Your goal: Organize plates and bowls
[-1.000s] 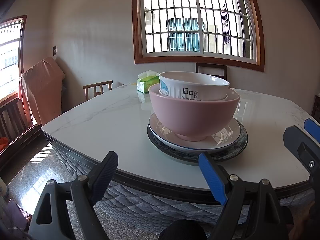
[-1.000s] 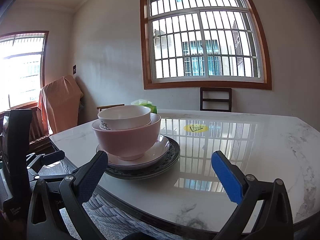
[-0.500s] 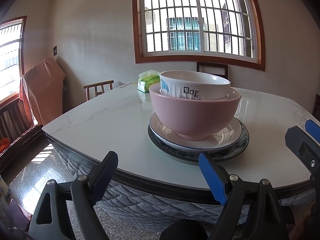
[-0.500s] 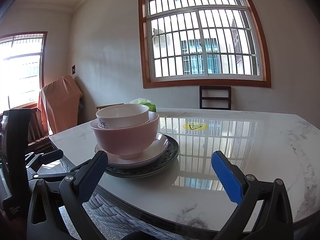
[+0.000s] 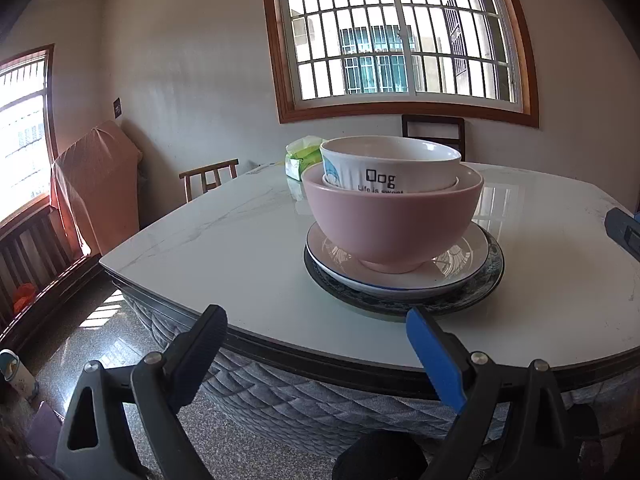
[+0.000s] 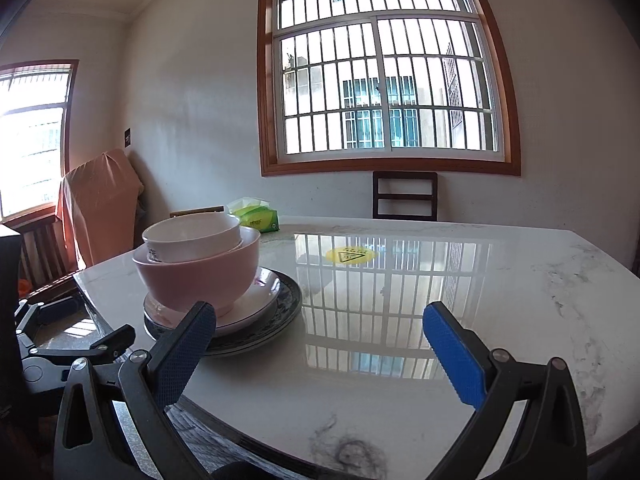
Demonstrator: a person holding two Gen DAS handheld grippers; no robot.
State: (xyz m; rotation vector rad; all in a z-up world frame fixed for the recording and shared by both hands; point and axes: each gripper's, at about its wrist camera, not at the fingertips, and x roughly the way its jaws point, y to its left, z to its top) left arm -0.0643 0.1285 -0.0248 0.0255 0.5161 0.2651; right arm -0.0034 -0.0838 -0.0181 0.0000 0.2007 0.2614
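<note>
Holding both tools short of the marble-topped dining table (image 5: 248, 264), I see my left gripper (image 5: 316, 344) spread wide with nothing between its black and blue pads, poised just off the table's near edge. My right gripper (image 6: 316, 340) is likewise wide open and empty, its tips above the tabletop. Using the stack of dishes as my landmark: it sits just beyond the left gripper's blue pad, slightly to its right, and ahead-left of the right gripper, whose dark pad overlaps it in that view. At the stack's base lies a dark patterned round plate (image 5: 486, 290); on it rests a white plate with a thin blue rim (image 5: 460, 258); on that stands a pink ceramic bowl (image 5: 390, 220), and nested inside is a white bowl (image 5: 390, 164) printed "Dog" with "Life is sweet" beneath. Right of the stack, a yellow triangular-sign sticker (image 6: 350, 255) marks the tabletop; its text is too small to read. Behind the stack lies a green tissue pack (image 6: 256, 218), lettering illegible.
</note>
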